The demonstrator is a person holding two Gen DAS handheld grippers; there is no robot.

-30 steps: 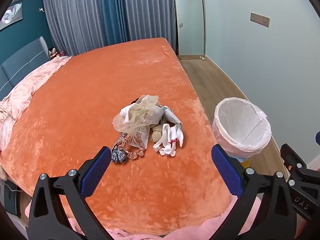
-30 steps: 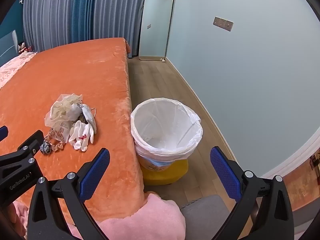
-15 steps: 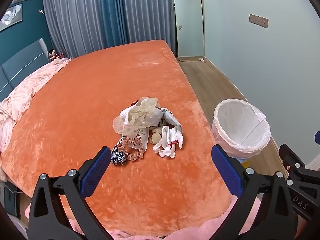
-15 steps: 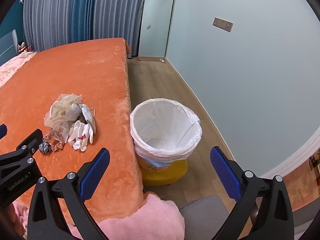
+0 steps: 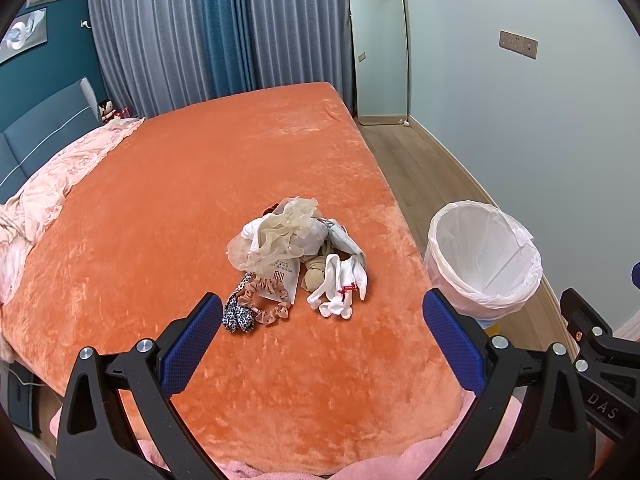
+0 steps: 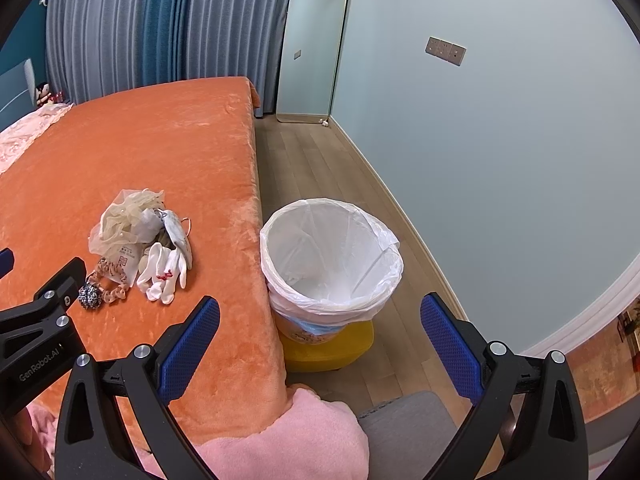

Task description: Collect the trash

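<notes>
A small pile of trash (image 5: 294, 258) lies on the orange bed (image 5: 200, 200): crumpled clear plastic (image 5: 280, 232), a printed paper packet (image 5: 280, 276), white socks (image 5: 340, 284), patterned scrunchies (image 5: 252, 304) and a face mask (image 5: 344, 240). The pile also shows in the right wrist view (image 6: 140, 248). A bin lined with a white bag (image 5: 480, 256) stands on the floor beside the bed, also seen in the right wrist view (image 6: 332, 256). My left gripper (image 5: 320, 344) is open and empty, held before the pile. My right gripper (image 6: 320, 344) is open and empty, near the bin.
A pink quilt (image 5: 48, 184) lies at the bed's left. A tall mirror (image 5: 380, 52) leans on the far wall by grey and blue curtains (image 5: 200, 32). A wood floor strip (image 6: 320, 168) runs between bed and wall. A yellow stool (image 6: 328, 348) sits under the bin.
Both views have shifted only slightly; the left gripper has drifted a little, and the pile and bin have not moved. Both grippers stay open.
</notes>
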